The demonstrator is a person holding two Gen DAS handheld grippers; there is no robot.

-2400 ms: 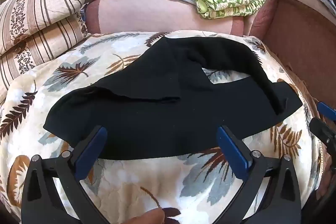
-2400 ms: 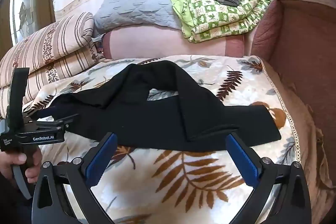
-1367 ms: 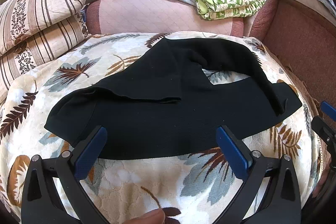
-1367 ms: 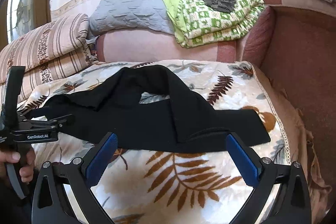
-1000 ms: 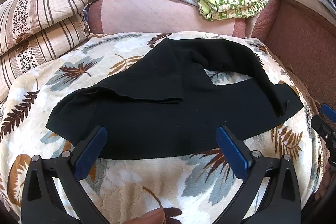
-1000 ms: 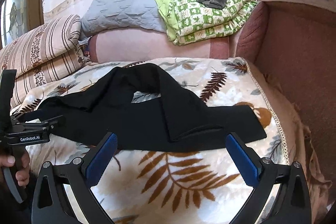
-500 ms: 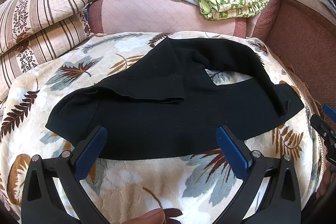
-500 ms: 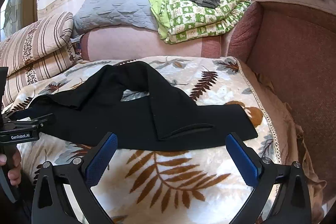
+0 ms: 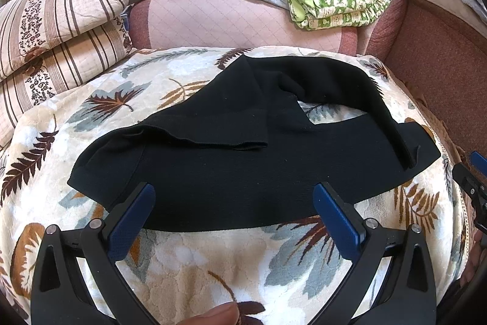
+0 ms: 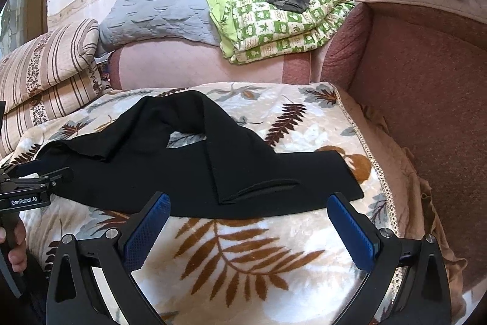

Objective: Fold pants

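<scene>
Black pants (image 9: 249,160) lie rumpled across a leaf-patterned blanket (image 9: 213,258) on a sofa. Both the left gripper (image 9: 233,210) and right gripper (image 10: 249,217) hover at the pants' near edge, jaws spread apart, gripping nothing.

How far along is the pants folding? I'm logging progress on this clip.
Barely begun. Done: the black pants lie across the leaf-print blanket, one leg looped loosely over the other. In hand: nothing; the left gripper and the right gripper hover open at the near edge. Left: every neat fold.
</scene>
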